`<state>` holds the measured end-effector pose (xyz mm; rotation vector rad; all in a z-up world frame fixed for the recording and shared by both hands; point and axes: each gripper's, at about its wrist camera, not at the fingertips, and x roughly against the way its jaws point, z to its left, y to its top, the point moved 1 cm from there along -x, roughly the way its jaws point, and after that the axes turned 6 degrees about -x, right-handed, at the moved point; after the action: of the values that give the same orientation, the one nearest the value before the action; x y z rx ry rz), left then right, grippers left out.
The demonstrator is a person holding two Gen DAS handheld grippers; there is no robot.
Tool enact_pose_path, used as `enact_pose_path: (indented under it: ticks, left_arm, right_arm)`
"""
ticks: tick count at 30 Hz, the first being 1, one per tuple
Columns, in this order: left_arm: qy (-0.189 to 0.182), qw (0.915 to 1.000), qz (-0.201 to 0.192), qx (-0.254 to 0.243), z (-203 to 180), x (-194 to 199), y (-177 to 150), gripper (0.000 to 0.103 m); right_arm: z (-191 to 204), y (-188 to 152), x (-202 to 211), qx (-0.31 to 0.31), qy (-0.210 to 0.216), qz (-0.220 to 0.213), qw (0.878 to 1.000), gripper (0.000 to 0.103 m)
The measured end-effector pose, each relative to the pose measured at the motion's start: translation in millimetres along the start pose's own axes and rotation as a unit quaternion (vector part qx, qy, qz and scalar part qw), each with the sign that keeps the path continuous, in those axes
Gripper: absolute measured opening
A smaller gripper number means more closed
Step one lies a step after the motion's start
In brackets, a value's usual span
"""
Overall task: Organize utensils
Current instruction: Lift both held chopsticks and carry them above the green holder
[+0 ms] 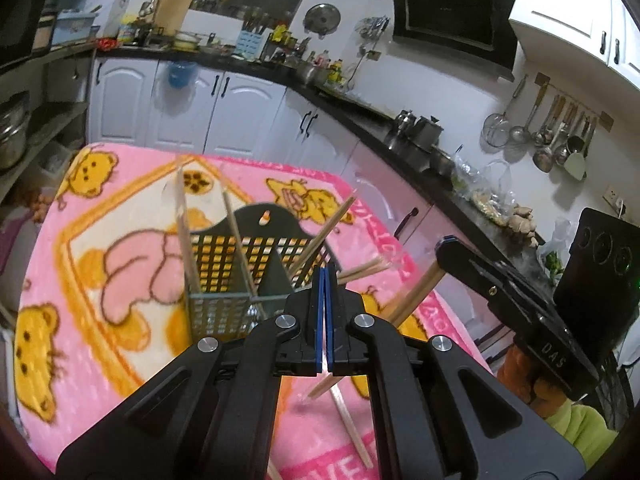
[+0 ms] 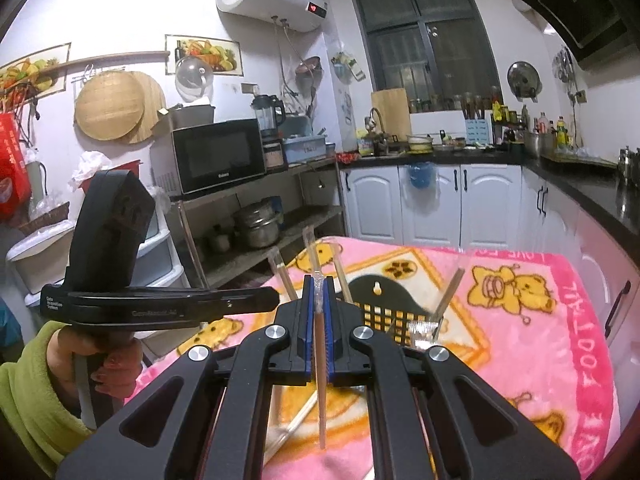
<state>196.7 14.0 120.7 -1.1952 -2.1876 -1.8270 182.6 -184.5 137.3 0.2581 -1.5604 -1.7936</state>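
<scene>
A black perforated utensil holder (image 1: 240, 268) stands on the pink bear blanket (image 1: 80, 280) with several wooden chopsticks (image 1: 232, 240) leaning in it. My left gripper (image 1: 325, 280) is shut and empty, just in front of the holder. More chopsticks (image 1: 348, 412) lie on the blanket below it. My right gripper (image 2: 319, 292) is shut on a wrapped chopstick (image 2: 320, 360), held above the blanket near the holder (image 2: 384, 304). The right gripper also shows in the left wrist view (image 1: 444, 246), touching a chopstick (image 1: 416, 292).
Black countertop (image 1: 400, 136) with pots runs along the far and right side. White cabinets (image 2: 432, 200) stand behind the table. A metal shelf (image 2: 260, 200) with a microwave and pots stands at left. My left hand in a green sleeve (image 2: 36, 392) holds the other gripper.
</scene>
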Motion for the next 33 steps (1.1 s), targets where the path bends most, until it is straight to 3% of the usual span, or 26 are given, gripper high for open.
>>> enact_pose_path:
  ticks: [15, 26, 33]
  left_arm:
    - [-0.016, 0.9983, -0.052, -0.021, -23, 8, 58, 0.0]
    - [-0.004, 0.9949, -0.1, -0.015, -21, 14, 108, 0.0]
    - [0.002, 0.9938, -0.111, -0.003, -14, 2, 127, 0.0]
  right_arm:
    - [-8, 39, 14, 0.004, -0.011, -0.048, 0.999, 0.004]
    - [-21, 81, 4, 0.014, -0.041, -0.072, 0.996, 0.004]
    - [-34, 95, -7, 0.007, -0.06, -0.078, 0.995, 0.004]
